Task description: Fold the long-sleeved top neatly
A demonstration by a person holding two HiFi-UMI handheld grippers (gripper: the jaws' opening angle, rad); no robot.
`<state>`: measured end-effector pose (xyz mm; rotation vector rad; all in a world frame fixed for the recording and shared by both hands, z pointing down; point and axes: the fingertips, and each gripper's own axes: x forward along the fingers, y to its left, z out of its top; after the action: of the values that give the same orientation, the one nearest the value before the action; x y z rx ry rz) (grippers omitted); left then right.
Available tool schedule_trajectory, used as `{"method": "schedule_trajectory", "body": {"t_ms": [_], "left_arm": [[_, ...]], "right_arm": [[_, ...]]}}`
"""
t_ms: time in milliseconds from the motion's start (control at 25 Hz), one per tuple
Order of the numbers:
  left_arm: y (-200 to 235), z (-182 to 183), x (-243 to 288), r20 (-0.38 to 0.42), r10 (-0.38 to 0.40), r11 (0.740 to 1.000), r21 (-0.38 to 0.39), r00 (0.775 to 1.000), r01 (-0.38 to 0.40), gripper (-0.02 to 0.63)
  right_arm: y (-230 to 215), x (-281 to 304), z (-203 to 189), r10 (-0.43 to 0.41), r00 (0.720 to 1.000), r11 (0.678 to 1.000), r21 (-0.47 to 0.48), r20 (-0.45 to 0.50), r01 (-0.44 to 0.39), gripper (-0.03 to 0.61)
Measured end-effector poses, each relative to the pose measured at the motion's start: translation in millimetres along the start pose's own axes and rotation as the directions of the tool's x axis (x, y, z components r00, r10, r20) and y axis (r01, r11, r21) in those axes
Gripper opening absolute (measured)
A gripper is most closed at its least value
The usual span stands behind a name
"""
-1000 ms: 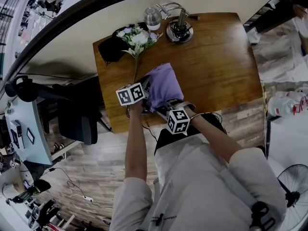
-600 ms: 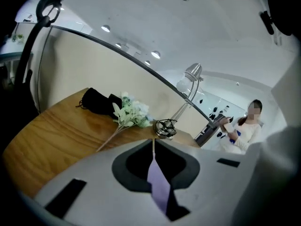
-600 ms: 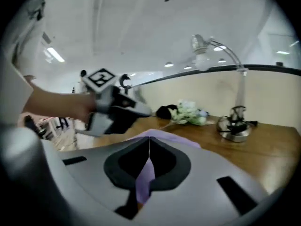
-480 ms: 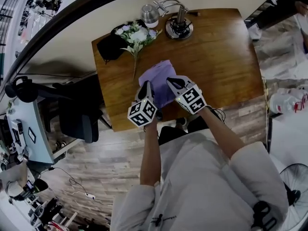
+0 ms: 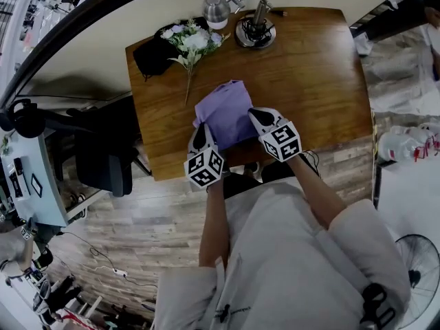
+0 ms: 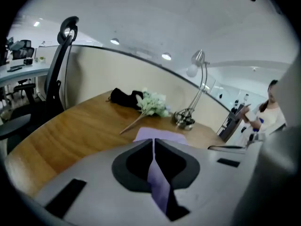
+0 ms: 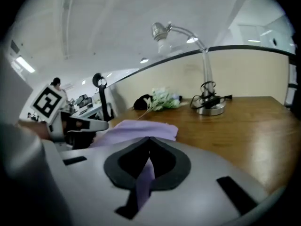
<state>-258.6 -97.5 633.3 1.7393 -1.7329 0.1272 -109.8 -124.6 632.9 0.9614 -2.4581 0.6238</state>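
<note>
A wooden table (image 5: 316, 74) with a folded purple top (image 5: 225, 108) near its front edge.
The left gripper (image 5: 200, 136) pinches the top's left side, the right gripper (image 5: 262, 119) its right side, both closed tight on cloth.

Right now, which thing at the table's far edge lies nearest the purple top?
The flower bunch: its stem nearly reaches the purple top; desk lamp and black pouch lie farther.

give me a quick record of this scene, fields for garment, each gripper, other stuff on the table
garment: purple top, folded small, lying on the wooden table
left gripper: shut on the purple top, at its near edge
right gripper: shut on the purple top, at its near edge
other items: desk lamp, flowers, black object, all along the far edge
</note>
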Motion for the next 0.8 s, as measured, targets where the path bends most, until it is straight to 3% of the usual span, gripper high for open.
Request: {"method": "schedule_trajectory", "body": {"t_ms": [120, 200, 320, 440, 600, 720, 800], "left_arm": [[-20.9, 36.8, 11.0, 0.076, -0.066, 0.997, -0.026, 0.995, 0.068, 0.032], [-23.9, 36.1, 33.9, 0.023, -0.037, 0.999, -0.006, 0.999, 0.037, 0.032], [-12.4, 10.1, 62.5, -0.075, 0.053, 0.995, 0.088, 0.996, -0.046, 0.032], [1.7, -10.8, 69.0, -0.097, 0.088, 0.989, 0.131, 0.991, -0.075, 0.032], [0.1, -14.9, 74.6, -0.121, 0.000, 0.997, 0.079, 0.993, 0.010, 0.031], [3.9, -17.6, 78.7, -0.150, -0.031, 0.999, 0.005, 0.988, 0.032, 0.023], [7.0, -17.0, 80.5, -0.151, -0.040, 0.999, 0.005, 0.988, 0.041, 0.023]], "right_arm": [[-13.6, 11.7, 35.7, -0.100, 0.991, 0.992, 0.083, 0.090, 0.093, 0.005], [-7.4, 31.2, 46.8, -0.127, 0.988, 0.988, 0.102, 0.084, 0.118, 0.005], [1.6, 62.1, 38.2, -0.133, 0.991, 0.985, 0.117, 0.016, 0.130, 0.005], [3.5, 81.8, 15.0, -0.118, 0.992, 0.985, 0.122, -0.053, 0.123, 0.004], [-3.0, 91.6, 1.5, -0.126, 0.983, 0.984, 0.110, -0.132, 0.141, 0.003], [-8.0, 94.2, -4.3, -0.170, 0.968, 0.977, 0.093, -0.186, 0.190, 0.004], [-7.9, 99.8, -6.0, -0.183, 0.961, 0.976, 0.077, -0.208, 0.203, 0.003]]}}
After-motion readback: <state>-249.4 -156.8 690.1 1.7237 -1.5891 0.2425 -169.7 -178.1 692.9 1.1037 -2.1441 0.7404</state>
